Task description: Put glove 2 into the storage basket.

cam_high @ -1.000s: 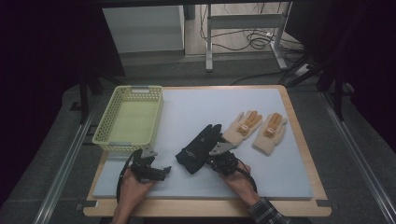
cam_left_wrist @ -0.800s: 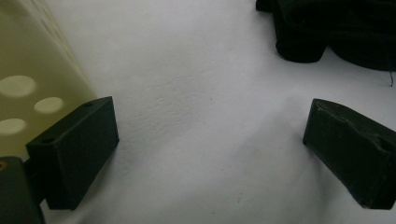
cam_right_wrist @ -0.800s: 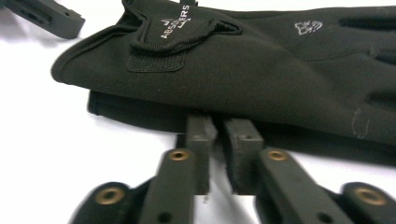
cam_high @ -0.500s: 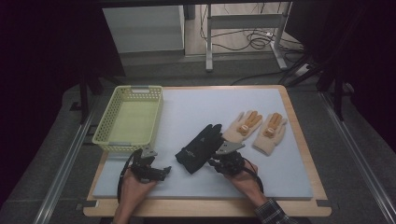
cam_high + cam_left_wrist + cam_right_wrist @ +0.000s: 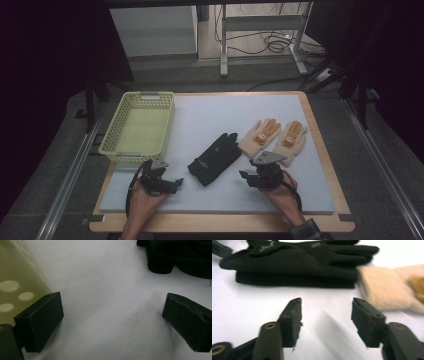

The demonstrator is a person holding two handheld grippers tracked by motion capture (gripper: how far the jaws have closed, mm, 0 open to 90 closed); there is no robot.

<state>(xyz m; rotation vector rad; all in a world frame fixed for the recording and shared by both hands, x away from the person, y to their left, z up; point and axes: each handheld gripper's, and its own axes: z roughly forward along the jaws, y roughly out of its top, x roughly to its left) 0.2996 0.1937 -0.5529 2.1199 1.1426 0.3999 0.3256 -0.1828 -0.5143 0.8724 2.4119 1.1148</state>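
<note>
Black gloves (image 5: 216, 158), stacked as a pair, lie near the middle of the pale blue-grey mat (image 5: 210, 115), between the two grippers and touched by neither. From the left: a yellow-green perforated basket (image 5: 139, 127) occupies the mat's left edge, one end overhanging it, with bare mat between its right wall and the gloves. The left gripper (image 5: 172, 183) sits just below the basket at the near edge, jaws spread wide with nothing between them; its own view shows bare mat (image 5: 110, 290) between the pads, the basket wall (image 5: 17, 282) at one side and a dark glove edge (image 5: 180, 255) well ahead. The right gripper (image 5: 245, 176) rests to the right of the gloves, near the cuffs of two cream knitted gloves (image 5: 275, 137) lying side by side. Its jaws have just been opening and stand apart, holding nothing; in its view the black gloves (image 5: 299, 262) lie just ahead of the pads, clear of them, with a cream cuff (image 5: 384, 287) touching the fingertip end. Open mat runs along the far side and the near right. The mat lies on a wooden table (image 5: 320, 145); beyond it are dark floor, cables and a metal frame.
</note>
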